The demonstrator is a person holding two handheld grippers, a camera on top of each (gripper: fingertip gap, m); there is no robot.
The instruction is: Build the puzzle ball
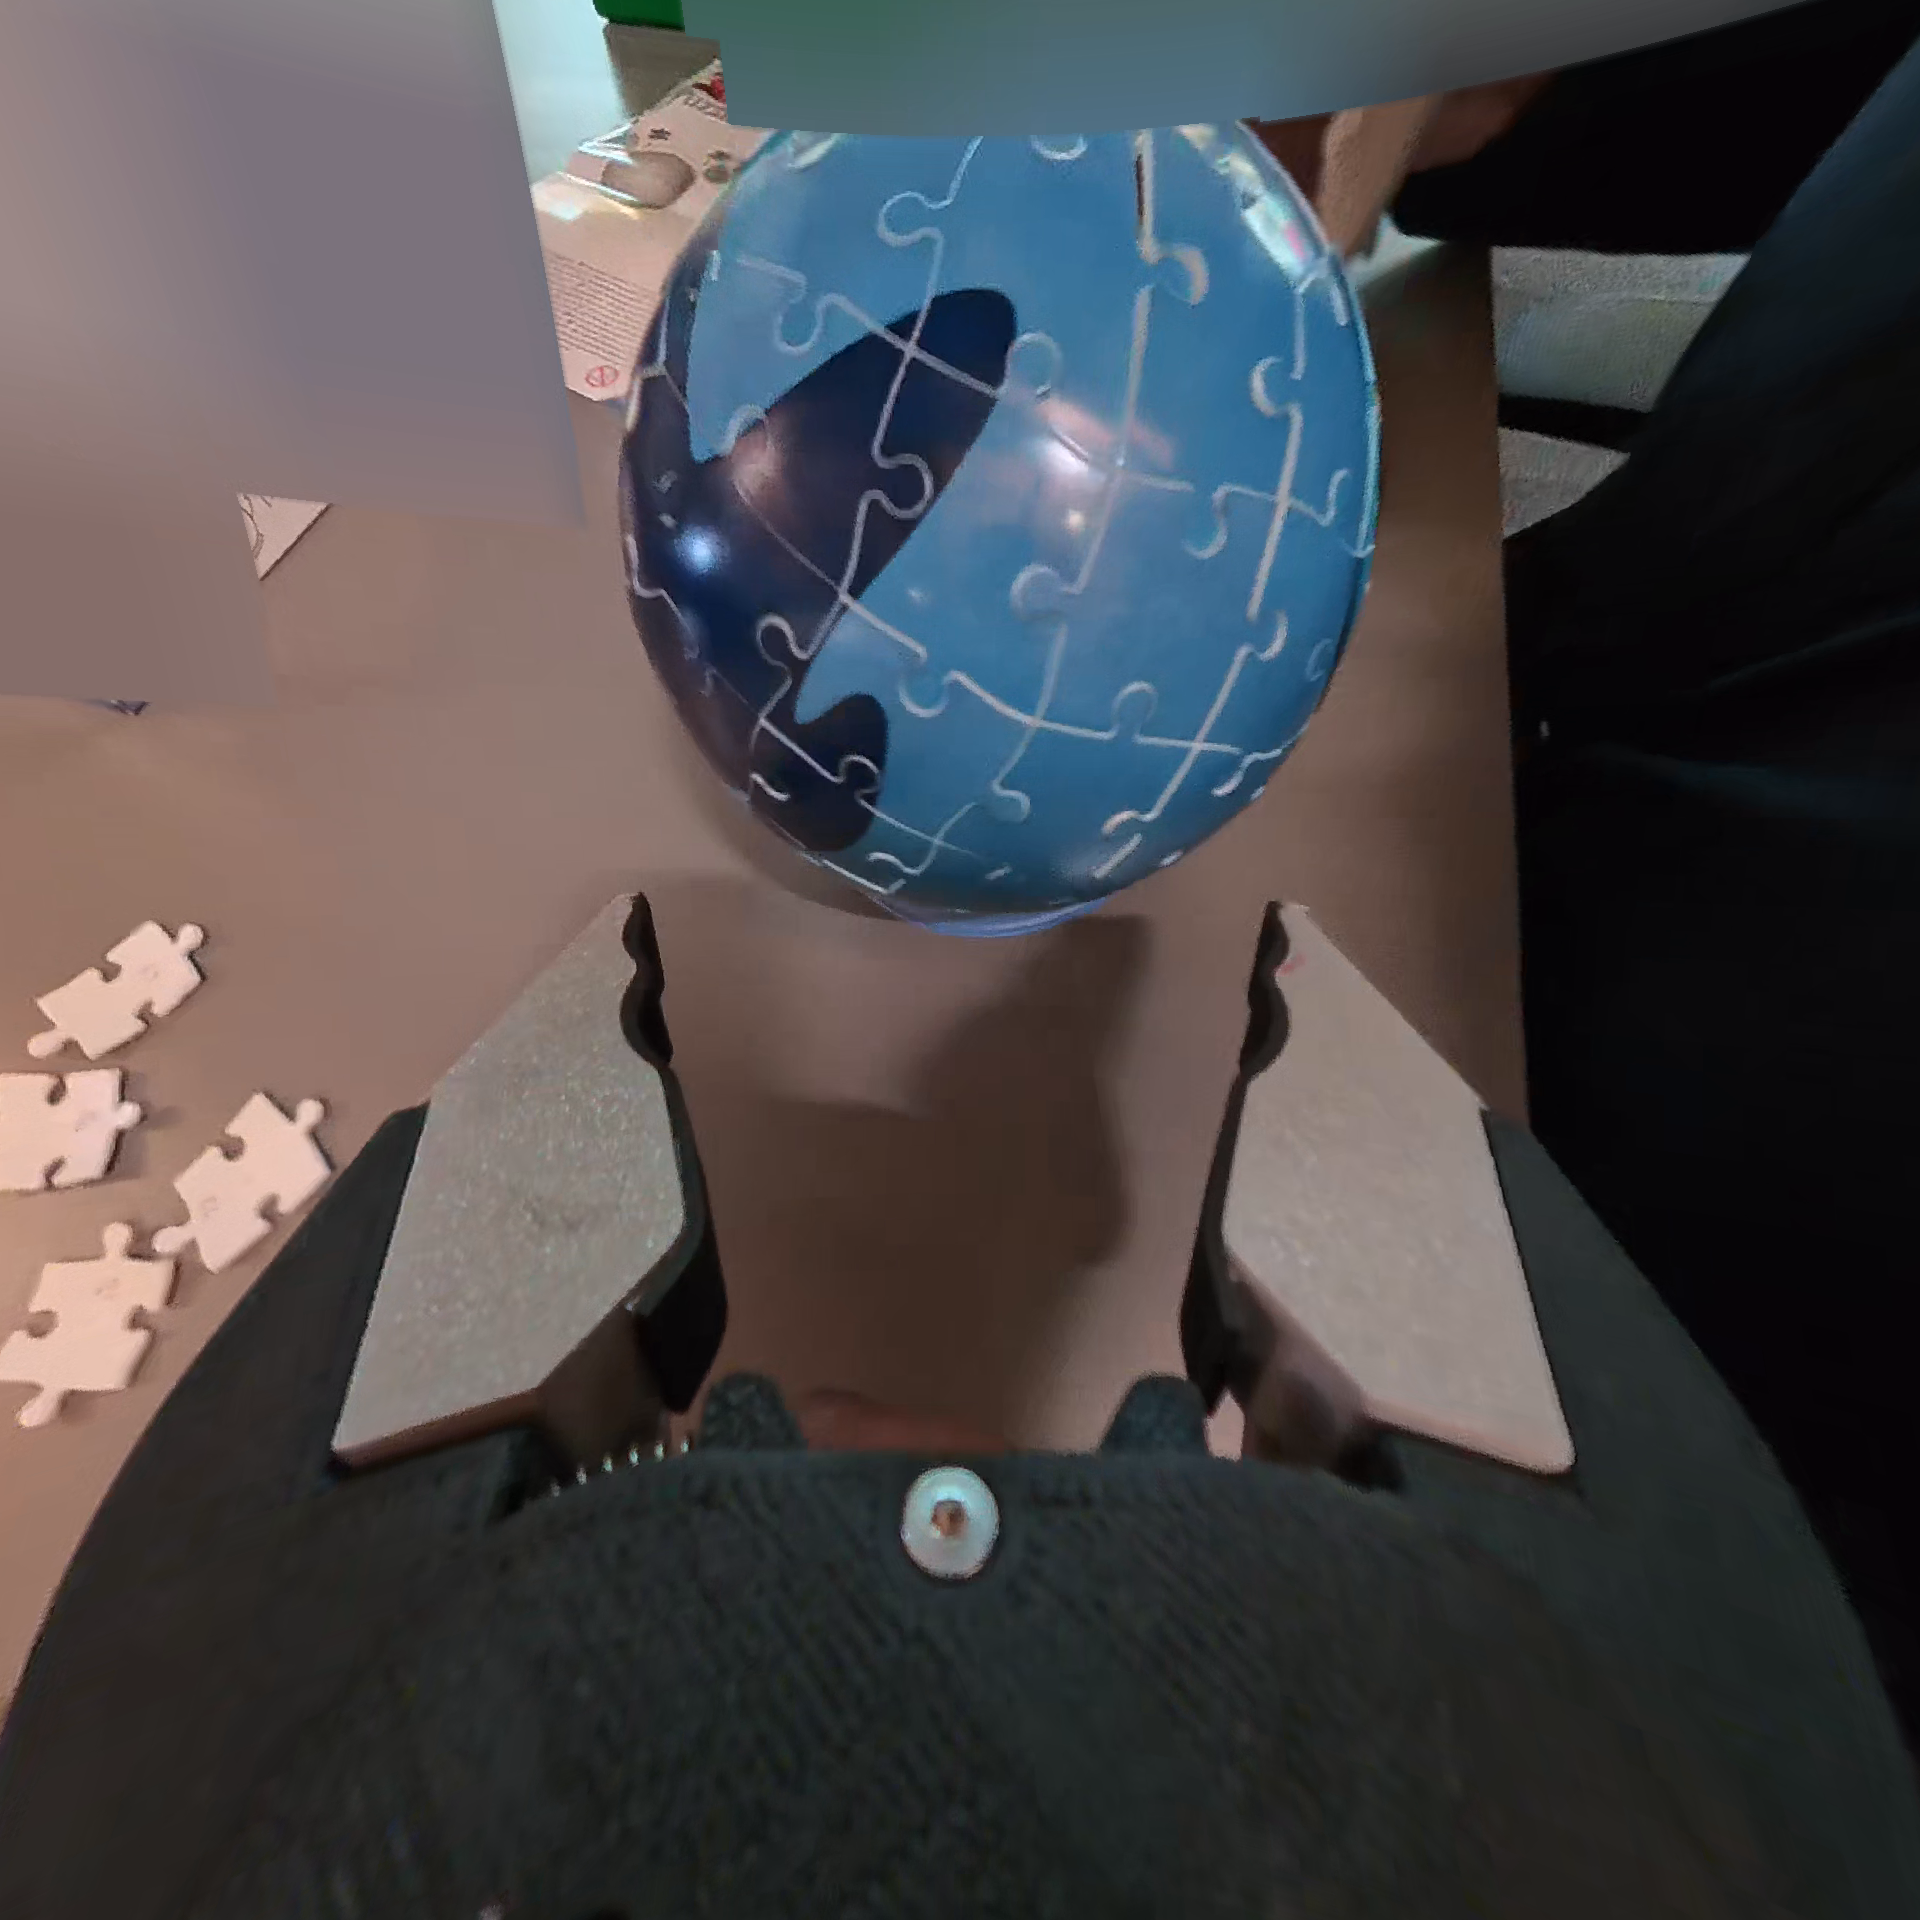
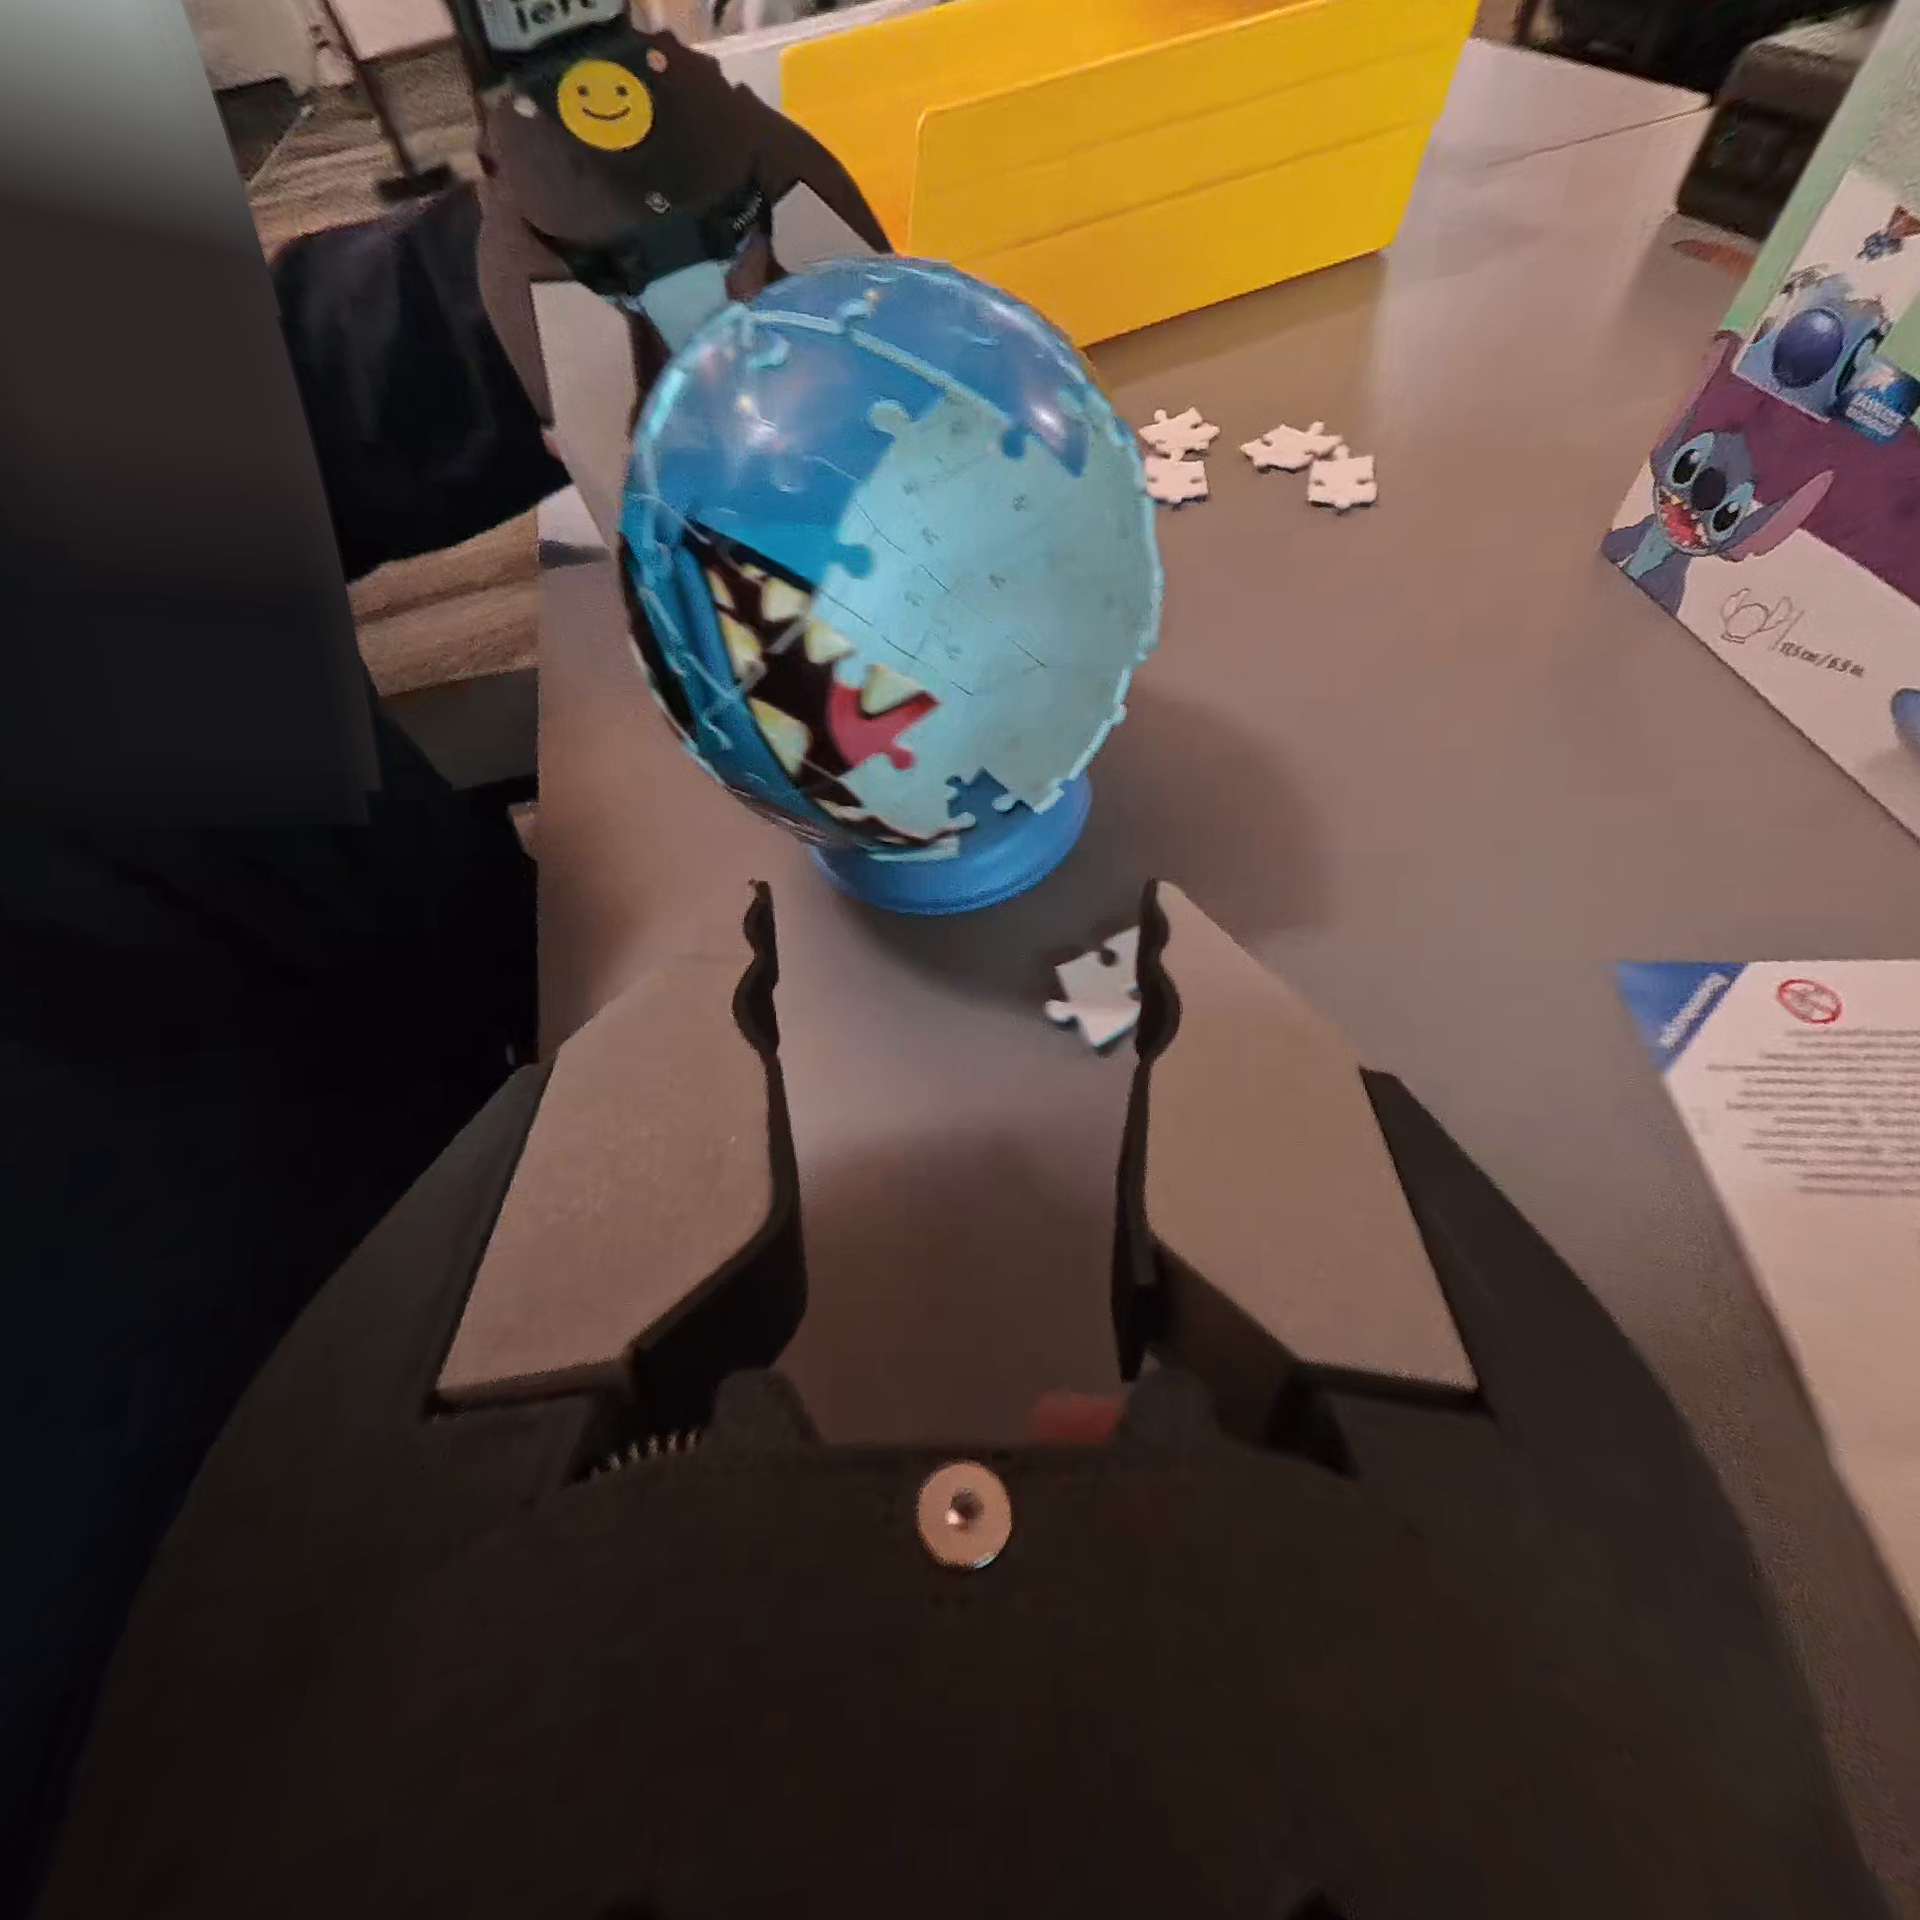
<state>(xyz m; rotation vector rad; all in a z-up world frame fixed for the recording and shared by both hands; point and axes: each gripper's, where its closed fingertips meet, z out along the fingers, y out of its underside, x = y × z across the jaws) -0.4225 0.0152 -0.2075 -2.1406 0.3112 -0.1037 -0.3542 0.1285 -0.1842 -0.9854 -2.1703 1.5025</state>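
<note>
still-free puzzle ball (image 2: 883, 592), tilted leftward

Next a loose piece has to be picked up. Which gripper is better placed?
Probably the right gripper: it is open, and a single loose piece lies right beside its fingertip. The left gripper, also open, faces the puzzle ball; its nearest pieces lie off to the side.
</note>
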